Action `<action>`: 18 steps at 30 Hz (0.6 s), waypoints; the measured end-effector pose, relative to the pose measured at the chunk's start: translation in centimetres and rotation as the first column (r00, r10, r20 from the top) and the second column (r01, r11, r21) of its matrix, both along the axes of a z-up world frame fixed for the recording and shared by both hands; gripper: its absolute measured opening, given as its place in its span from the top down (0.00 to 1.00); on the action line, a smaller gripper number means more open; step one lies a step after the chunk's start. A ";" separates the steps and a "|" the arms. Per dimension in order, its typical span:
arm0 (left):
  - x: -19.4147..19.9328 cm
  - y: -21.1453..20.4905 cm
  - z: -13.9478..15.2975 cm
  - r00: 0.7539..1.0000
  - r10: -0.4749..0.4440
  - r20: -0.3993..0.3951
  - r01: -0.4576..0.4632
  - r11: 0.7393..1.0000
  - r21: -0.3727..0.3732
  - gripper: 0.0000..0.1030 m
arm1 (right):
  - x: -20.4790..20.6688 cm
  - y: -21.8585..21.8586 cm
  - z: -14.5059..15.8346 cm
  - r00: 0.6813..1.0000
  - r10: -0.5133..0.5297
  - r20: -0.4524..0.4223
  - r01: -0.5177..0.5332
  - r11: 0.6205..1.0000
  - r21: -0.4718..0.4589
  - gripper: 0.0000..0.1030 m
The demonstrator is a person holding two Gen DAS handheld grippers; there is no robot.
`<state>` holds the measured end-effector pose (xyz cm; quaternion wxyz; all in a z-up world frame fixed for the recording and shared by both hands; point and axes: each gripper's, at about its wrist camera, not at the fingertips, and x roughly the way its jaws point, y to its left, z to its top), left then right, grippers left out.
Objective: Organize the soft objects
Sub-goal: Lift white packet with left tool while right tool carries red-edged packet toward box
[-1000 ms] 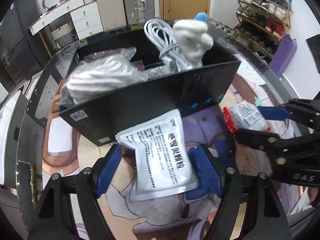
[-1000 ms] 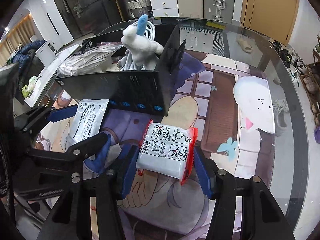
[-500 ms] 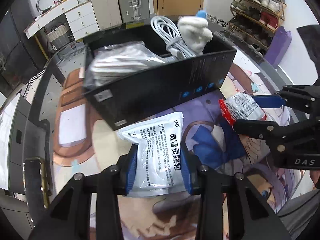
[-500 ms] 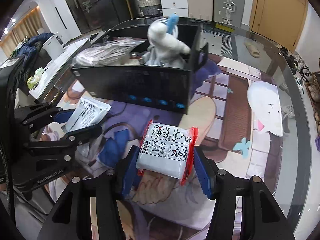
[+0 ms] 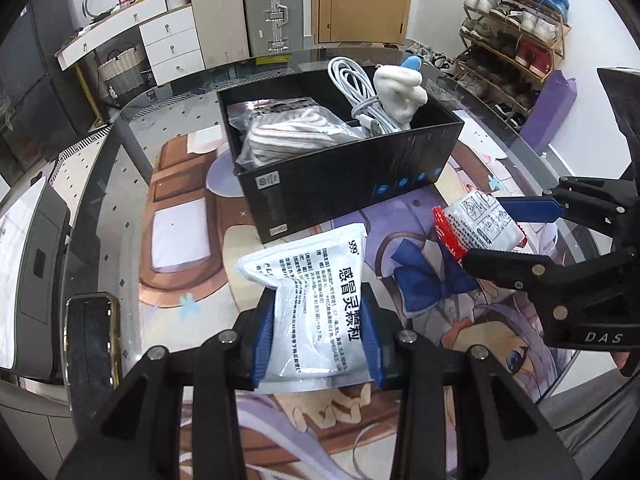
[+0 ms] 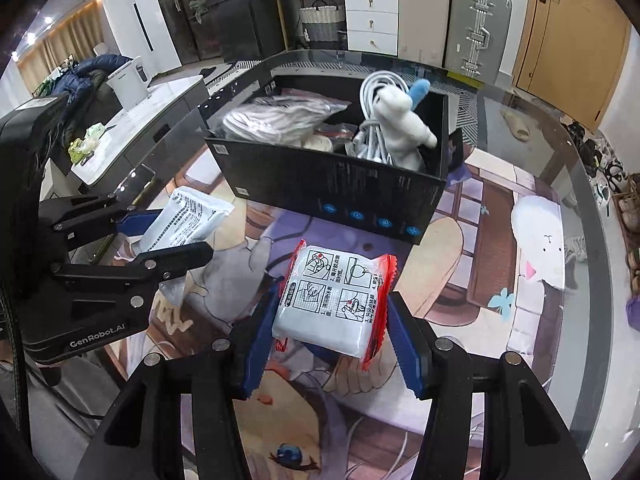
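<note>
My left gripper is shut on a white foil pouch with black print and holds it above the table, in front of the black box. The pouch also shows in the right wrist view. My right gripper is shut on a white packet with red ends, also above the table; it shows in the left wrist view. The box holds a bagged white cloth, a coiled white cable and a white plush toy.
The box stands on a glass table over a cartoon mat. A dark phone lies at the table's left edge. A white plush-shaped patch shows at the right. A shoe rack and suitcases stand behind.
My left gripper has shut on the pouch and lifted it. Both grippers have drawn back and up from the box, each with its packet.
</note>
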<state>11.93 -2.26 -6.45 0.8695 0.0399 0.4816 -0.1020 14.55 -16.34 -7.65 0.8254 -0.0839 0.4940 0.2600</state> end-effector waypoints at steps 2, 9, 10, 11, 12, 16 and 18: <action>-0.2 0.1 0.4 1.000 -0.001 0.010 0.001 1.000 0.002 0.64 | 0.0 0.0 0.3 1.000 -0.005 0.005 0.005 1.000 0.004 0.47; -0.1 0.2 1.4 1.000 0.001 0.031 0.000 1.000 -0.002 0.64 | 0.2 0.0 0.3 1.000 -0.003 0.001 0.003 1.000 0.004 0.47; -0.1 0.1 1.4 1.000 -0.002 0.031 0.002 1.000 -0.003 0.64 | 0.3 0.0 0.2 1.000 -0.003 0.002 0.003 1.000 0.004 0.47; -0.2 0.0 1.4 0.999 -0.004 0.038 0.004 1.000 0.002 0.64 | 0.3 0.0 0.2 1.000 -0.002 0.003 0.002 1.000 0.005 0.47; -0.2 -0.2 1.5 0.999 -0.005 0.045 0.004 1.000 0.010 0.64 | 0.3 0.0 0.2 1.000 -0.001 0.003 0.001 1.000 0.006 0.47; -0.5 -0.4 1.8 0.998 -0.009 0.064 0.007 1.000 0.024 0.64 | 0.3 -0.2 0.4 1.000 -0.004 0.008 0.004 1.000 0.012 0.47; -0.5 -0.5 1.9 0.997 -0.009 0.074 0.006 0.999 0.038 0.64 | 0.2 -0.3 0.5 1.000 -0.003 0.011 0.003 1.000 0.015 0.47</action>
